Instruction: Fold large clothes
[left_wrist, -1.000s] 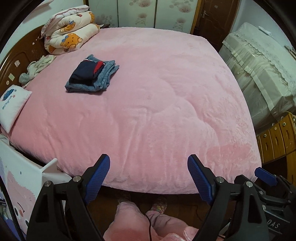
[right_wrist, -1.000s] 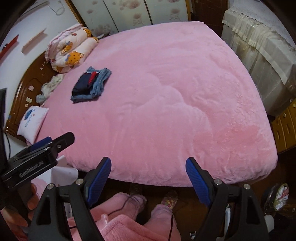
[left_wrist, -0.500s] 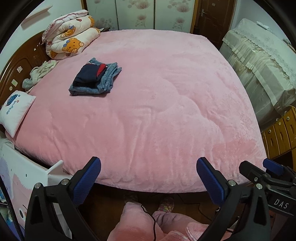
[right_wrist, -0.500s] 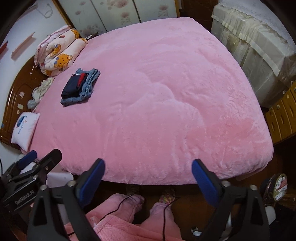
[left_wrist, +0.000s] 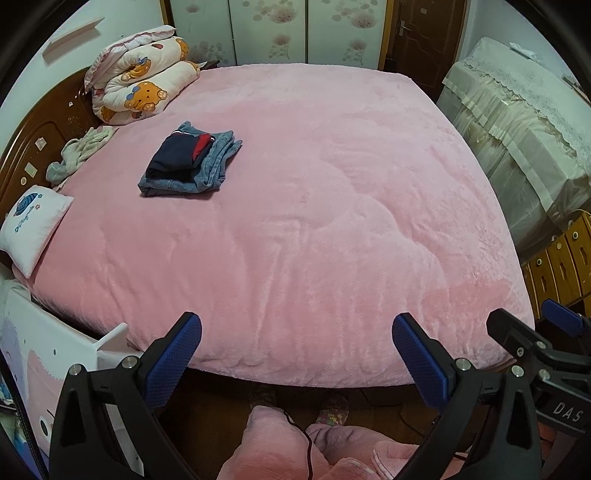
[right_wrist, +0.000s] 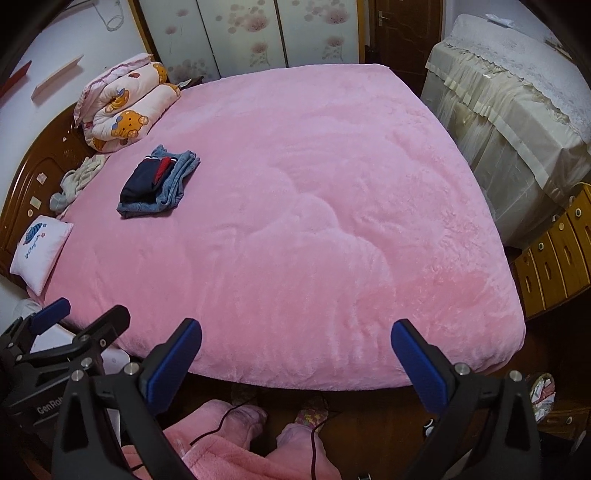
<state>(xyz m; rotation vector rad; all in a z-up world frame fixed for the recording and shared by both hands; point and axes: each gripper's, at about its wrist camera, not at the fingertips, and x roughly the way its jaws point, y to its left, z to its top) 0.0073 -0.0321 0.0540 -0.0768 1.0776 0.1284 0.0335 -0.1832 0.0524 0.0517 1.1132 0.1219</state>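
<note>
Folded clothes on the far left part of the bed: a dark navy garment with a red stripe stacked on folded blue jeans, edges roughly squared. Pile sits well apart from both tongs, nearer the headboard than the foot. No unfolded large garment visible on the open spread of pink blanket; only a small crumpled pale cloth by the headboard, too bunched to identify.

Beyond the pile: rolled cartoon-print quilt at the head corner, small white pillow at the left edge, lace-covered furniture off to the right of the bed.

Left gripper at the foot of the bed, nothing between the pads, jaws just opened out to full spread. Right gripper the same: empty, jaws just widened to full, hovering over the near blanket edge. Both angled steeply down. Pink-trousered legs of the person below.

Judged: between garments, or at the close — last item stacked and released. Next move calls for locating a fresh garment, none within reach here; likely a turn away from the bed or a reach toward the pale cloth.
</note>
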